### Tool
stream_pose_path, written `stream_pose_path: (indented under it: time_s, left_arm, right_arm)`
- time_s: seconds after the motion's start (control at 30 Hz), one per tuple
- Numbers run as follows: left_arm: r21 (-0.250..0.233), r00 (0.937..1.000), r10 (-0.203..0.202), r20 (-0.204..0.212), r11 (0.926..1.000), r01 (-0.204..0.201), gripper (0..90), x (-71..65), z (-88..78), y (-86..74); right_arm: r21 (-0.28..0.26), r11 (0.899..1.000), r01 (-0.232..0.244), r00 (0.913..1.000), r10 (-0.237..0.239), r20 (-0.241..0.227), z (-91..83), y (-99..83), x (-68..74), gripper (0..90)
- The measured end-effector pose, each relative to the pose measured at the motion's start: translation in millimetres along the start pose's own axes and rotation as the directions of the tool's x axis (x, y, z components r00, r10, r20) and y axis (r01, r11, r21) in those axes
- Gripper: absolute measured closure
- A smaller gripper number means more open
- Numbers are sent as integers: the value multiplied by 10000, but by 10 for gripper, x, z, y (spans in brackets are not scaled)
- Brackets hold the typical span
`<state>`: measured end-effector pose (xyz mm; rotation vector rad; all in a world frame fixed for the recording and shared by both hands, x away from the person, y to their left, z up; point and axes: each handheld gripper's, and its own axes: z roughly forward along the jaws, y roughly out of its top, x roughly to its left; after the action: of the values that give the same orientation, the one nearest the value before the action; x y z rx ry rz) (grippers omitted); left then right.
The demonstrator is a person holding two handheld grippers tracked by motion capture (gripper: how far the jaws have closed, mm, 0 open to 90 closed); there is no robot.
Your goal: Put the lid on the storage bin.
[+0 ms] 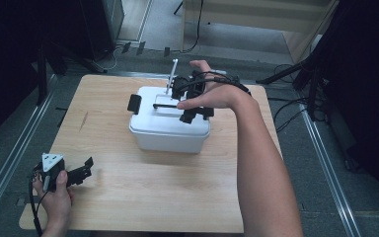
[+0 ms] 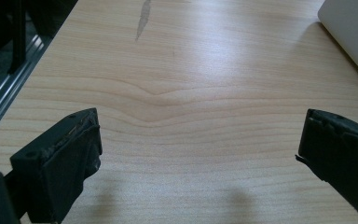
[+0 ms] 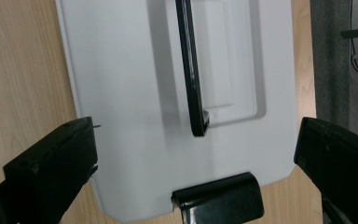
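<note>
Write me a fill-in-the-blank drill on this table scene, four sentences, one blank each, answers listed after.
1. The white box stands on a ____ table.
2. The box's lid carries a black handle and black ____ at its ends.
3. The right gripper hovers above the box's ____.
4. The left gripper has its jaws ____, with bare tabletop between them.

Answers: wooden; latches; lid; open

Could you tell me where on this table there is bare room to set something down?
The widest free patch is the near half of the table, between the white box and the near edge. Another lies left of the box, above the left gripper, around the grey scuff. It is crowded over the box lid, where the right gripper hovers.
</note>
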<state>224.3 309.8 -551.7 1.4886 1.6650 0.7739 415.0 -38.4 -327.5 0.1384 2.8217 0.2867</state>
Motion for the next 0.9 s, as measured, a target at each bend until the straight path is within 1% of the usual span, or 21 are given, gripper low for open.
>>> stream_pose_path:
  time_s: [0.1,0.13,0.23,0.37,0.4,0.53,0.9]
  left_arm:
    - [14,10000,43,0,10000,-43,0,0,-2,0]
    - [16,10000,41,0,10000,-41,0,0,-2,0]
    - [13,10000,1,3,10000,-1,0,2,2,2]
    - [9,10000,39,-12,10000,-39,0,0,2,1]
    - [-15,10000,12,-18,10000,-12,0,-1,4,1]
    - [-22,10000,-21,-13,10000,21,0,-1,4,1]
    - [-16,10000,28,-32,10000,-28,0,-6,3,0]
  right_arm:
    - [86,9999,-123,9999,122,8,9,-99,1,0]
    - [77,9999,-138,9999,138,-39,13,-121,1,0]
    - [126,9996,-265,9996,265,11,1,-205,2,0]
    - [147,9993,-354,9994,354,47,-35,-303,0,0]
    - [150,9990,-426,9991,426,60,-51,-334,3,0]
    - [93,9988,-476,9988,475,95,-81,-439,0,0]
    - [128,9937,-1109,9935,1105,282,-166,-826,18,0]
